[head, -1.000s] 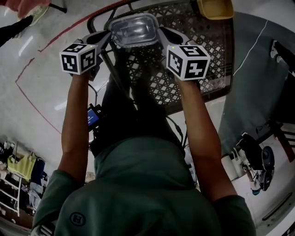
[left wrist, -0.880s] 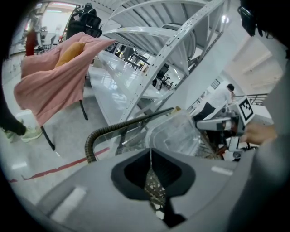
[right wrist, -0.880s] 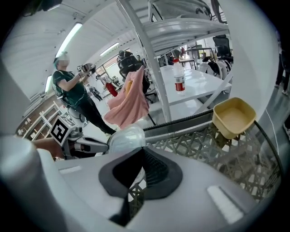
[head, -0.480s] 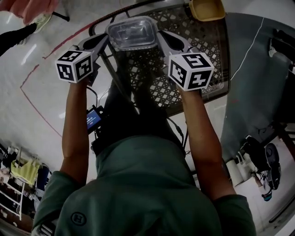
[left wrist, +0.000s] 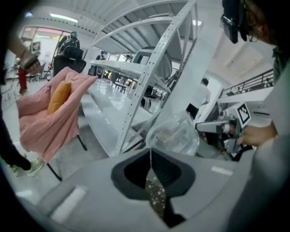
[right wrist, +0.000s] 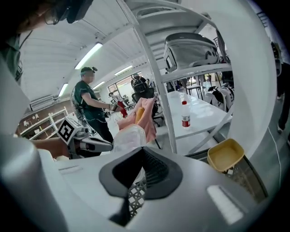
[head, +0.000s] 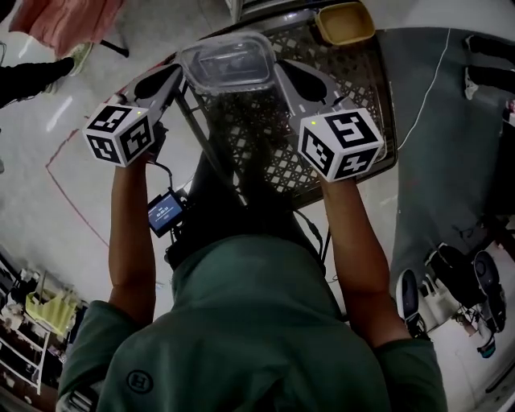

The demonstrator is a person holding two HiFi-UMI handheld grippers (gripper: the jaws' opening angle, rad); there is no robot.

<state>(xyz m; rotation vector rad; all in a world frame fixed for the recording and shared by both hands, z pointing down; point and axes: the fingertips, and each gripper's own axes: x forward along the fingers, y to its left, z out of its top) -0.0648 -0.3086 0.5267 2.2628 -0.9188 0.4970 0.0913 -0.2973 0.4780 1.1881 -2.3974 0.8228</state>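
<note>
A clear plastic container (head: pixel 228 60) hangs between my two grippers above a black mesh cart (head: pixel 273 137). My left gripper (head: pixel 173 76) is shut on the container's left rim, and my right gripper (head: pixel 283 72) is shut on its right rim. In the left gripper view the container (left wrist: pixel 174 136) shows just past the shut jaws of the left gripper (left wrist: pixel 151 152), with the other gripper beyond it. The right gripper view has the container (right wrist: pixel 128 138) ahead of my right gripper (right wrist: pixel 142 152). A yellow bowl (head: pixel 344 22) sits at the cart's far right corner.
White metal shelving (left wrist: pixel 149 68) stands ahead. A pink cloth (left wrist: pixel 45 113) is draped over a chair at the left. A bottle (right wrist: pixel 186 114) stands on a white table. A person in green (right wrist: pixel 90 104) stands beyond. A grey mat (head: pixel 451 121) lies to the right of the cart.
Both grippers have risen with the container held between them. The cart and the yellow bowl now sit lower in the gripper views, and more of the shelving shows.
</note>
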